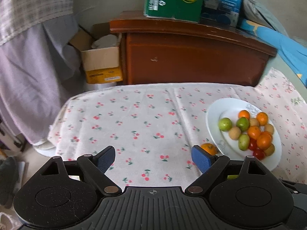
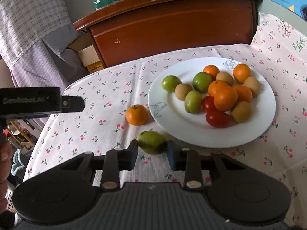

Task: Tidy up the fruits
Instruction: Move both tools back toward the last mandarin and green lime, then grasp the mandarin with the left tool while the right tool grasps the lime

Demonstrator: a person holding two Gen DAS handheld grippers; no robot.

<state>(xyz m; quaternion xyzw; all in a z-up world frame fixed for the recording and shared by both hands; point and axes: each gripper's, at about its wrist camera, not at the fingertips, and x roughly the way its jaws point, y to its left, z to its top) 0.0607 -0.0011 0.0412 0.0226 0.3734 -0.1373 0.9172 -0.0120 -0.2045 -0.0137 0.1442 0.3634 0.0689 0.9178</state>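
**A:** Jaws first: the right gripper (image 2: 152, 154) is pinching a green fruit (image 2: 152, 142), some kind of jujube or small guava by the look of it, with a pad on each side. It's sitting on the cherry-print cloth (image 2: 107, 95) over the desk, just beside the near rim of the white plate (image 2: 170, 118). The left gripper (image 1: 153, 158) is hanging wide open with nothing in it, over bare cloth.

**B:** So what's worrying you?

**A:** The grip is looking shallow. The pads are catching the fruit near their tips, and it's smooth and rounded, so I'm guessing it could squirt out forward while it's being lifted and roll off the desk.

**B:** And the plate?

**A:** It's already crowded: tangerines, green ones, tan ones and a couple of red tomatoes, all bunched together toward the far side. Dropping this one onto the heap could be knocking others loose. The bare patch at the near left is looking safer.

**B:** Anything else loose?

**A:** One tangerine (image 2: 136, 114) is sitting on the cloth just beside the plate's rim. A careless sweep could be nudging it away.
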